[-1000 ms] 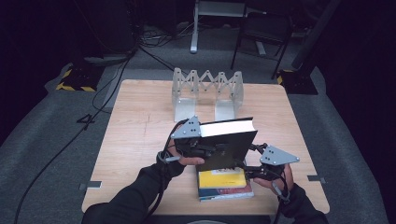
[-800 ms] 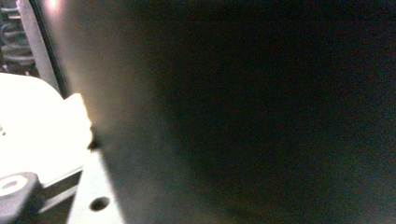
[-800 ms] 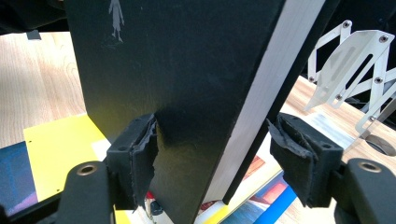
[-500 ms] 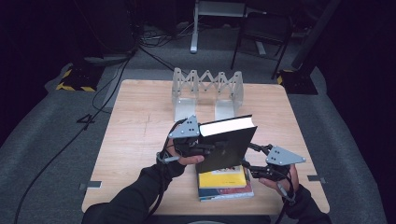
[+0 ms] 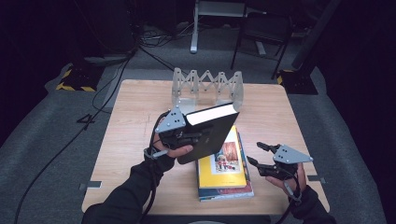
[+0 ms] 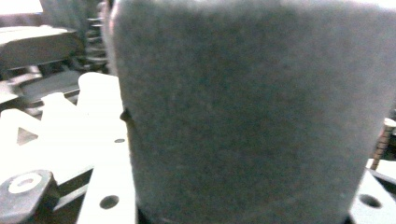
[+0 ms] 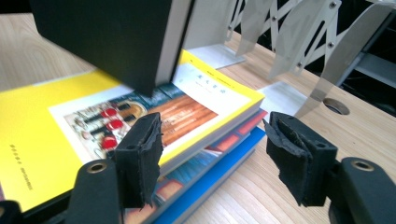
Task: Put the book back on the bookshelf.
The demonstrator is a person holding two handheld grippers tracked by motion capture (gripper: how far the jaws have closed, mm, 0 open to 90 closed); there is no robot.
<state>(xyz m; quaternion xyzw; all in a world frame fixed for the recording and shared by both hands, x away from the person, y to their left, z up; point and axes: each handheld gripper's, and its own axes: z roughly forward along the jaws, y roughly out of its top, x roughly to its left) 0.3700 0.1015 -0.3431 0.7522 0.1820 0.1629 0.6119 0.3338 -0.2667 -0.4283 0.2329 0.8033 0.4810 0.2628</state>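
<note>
Now lifted: the black book leaves the stack and tilts toward the rack

Seen from the high view, a wooden table (image 5: pixel 140 107) fills the middle of the frame, with dark floor around it. At the centre, the left gripper (image 5: pixel 184 136) holds a thick black book (image 5: pixel 210 133) clamped between its jaws; these jaws have just been closing, with the book between them. The book is raised off the table and tilted, its white page edge facing up and toward the far side. Compared with a second ago it stands higher, more upright, and slightly nearer the top of the frame. In the left gripper view, the book's dark cover (image 6: pixel 252 112) looms blurred and very close.

Below the book, at lower centre, lies a stack of books (image 5: pixel 224 172) with a yellow cover on top. The black book's lower corner hangs just above that yellow cover and no longer rests on it.

At lower right, the right gripper (image 5: pixel 258 154) has drawn away from the black book and hovers just beside the stack. Its jaws stand moderately apart, holding nothing; the right gripper view shows the stack's corner (image 7: pixel 219 126) between and beyond them.

At upper centre stands a clear zigzag book rack (image 5: pixel 208 88), empty. Judging from this, the lift is done with one hand alone, and carrying the book onward to the rack seems the likely next step.
</note>
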